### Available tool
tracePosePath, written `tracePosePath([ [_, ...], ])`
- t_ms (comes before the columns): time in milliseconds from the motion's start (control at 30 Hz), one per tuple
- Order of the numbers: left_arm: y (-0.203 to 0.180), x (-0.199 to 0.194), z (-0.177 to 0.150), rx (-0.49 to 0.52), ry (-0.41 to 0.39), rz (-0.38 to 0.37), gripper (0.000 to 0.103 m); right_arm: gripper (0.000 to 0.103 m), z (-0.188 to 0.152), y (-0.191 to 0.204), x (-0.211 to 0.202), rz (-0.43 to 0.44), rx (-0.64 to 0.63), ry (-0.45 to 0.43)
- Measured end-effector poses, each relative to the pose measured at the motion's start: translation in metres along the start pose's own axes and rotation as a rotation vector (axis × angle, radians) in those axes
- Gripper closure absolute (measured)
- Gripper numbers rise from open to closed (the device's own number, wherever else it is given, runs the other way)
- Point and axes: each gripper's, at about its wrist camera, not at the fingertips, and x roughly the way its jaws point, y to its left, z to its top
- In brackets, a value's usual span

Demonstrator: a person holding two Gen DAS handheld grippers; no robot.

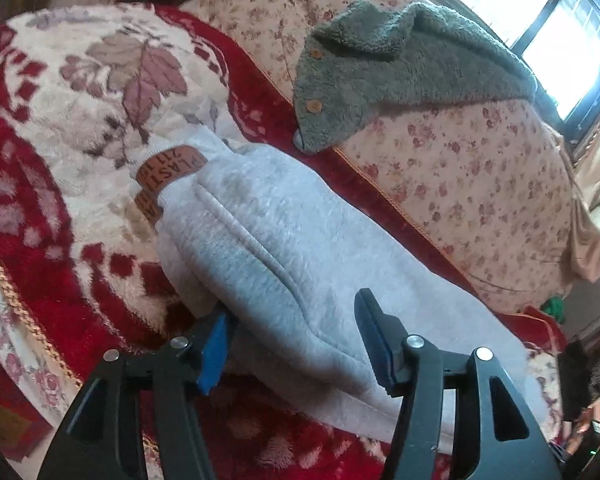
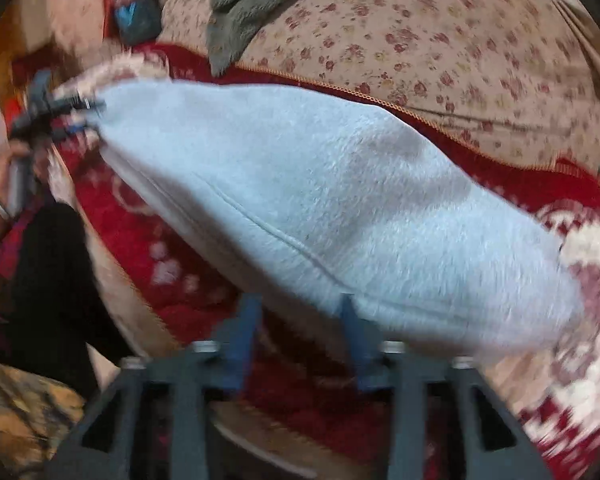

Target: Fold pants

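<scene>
Grey fleece pants [image 1: 284,240] lie folded in a long bundle on a red and cream blanket [image 1: 60,128]. A brown label [image 1: 168,176] marks their far end. My left gripper [image 1: 294,312] is open at the near end. The pants' edge lies loose between its blue pads [image 1: 214,344], which do not press on it. The right wrist view is blurred and shows the same pants [image 2: 320,200] stretching away to the left. My right gripper [image 2: 300,312] stands open just short of their near edge, with only blanket between the fingers. The left gripper [image 2: 56,112] shows at the pants' far left end.
A floral cushion [image 1: 460,168] rises behind the pants, with a green fleece garment [image 1: 380,72] with wooden buttons draped over it. A bright window [image 1: 560,32] is at the top right. A person's hand [image 2: 4,184] with a bangle holds the left gripper.
</scene>
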Motion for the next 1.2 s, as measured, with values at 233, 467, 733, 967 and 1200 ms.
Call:
tracePosePath([
  [233,-0.03,-0.02,-0.016,0.111,-0.109,0.144,0.045,0.025,-0.026,-0.05,-0.03,0.014,0.285,-0.056],
  [467,-0.077,-0.04,-0.029,0.194,-0.137,0.014,0.031,0.025,-0.048,-0.122,-0.023,0.116,0.72,-0.126],
  [733,-0.159,0.001,-0.076,0.333,0.05,-0.164,0.025,0.025,-0.056,-0.178,-0.009,0.145,0.973,-0.25],
  [967,-0.253,0.048,-0.149,0.502,0.233,-0.277,0.025,0.068,-0.061,-0.215,0.02,0.249,1.088,-0.305],
  [1200,-0.312,0.079,-0.196,0.568,0.381,-0.365,0.025,0.081,-0.053,-0.193,-0.028,0.104,0.887,-0.407],
])
